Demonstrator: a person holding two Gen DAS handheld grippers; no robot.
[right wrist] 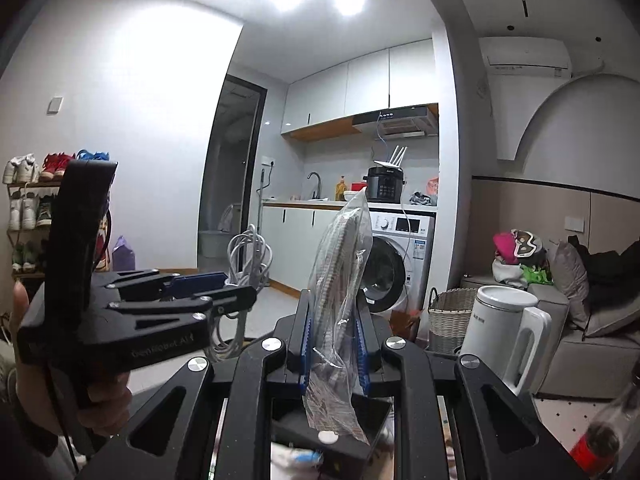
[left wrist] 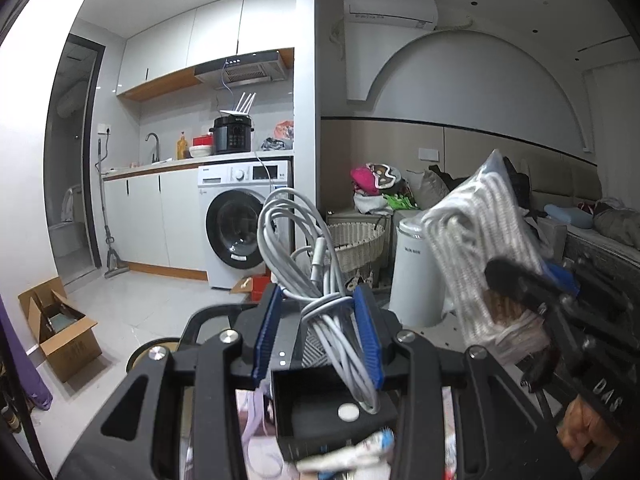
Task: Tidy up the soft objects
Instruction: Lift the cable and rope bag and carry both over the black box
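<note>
My left gripper [left wrist: 318,322] is shut on a coiled grey cable [left wrist: 296,240], whose loops rise above the blue pads and whose tail hangs down between them. In the right wrist view that same left gripper [right wrist: 208,288] shows at the left, held in a hand, with the grey cable [right wrist: 246,256] sticking out of it. My right gripper [right wrist: 332,344] is shut on a clear plastic bag of white rope [right wrist: 344,280] that stands upright between its pads. The left wrist view shows this bag of white rope [left wrist: 480,240] at the right, pinched in the right gripper's [left wrist: 520,300] black fingers.
Ahead stand a washing machine [left wrist: 240,224], a wicker basket [left wrist: 358,246] and a white kettle [left wrist: 416,272]. An open cardboard box [left wrist: 60,324] lies on the floor at left. A sofa [right wrist: 592,320] piled with clothes is at right, a shoe rack [right wrist: 28,208] far left.
</note>
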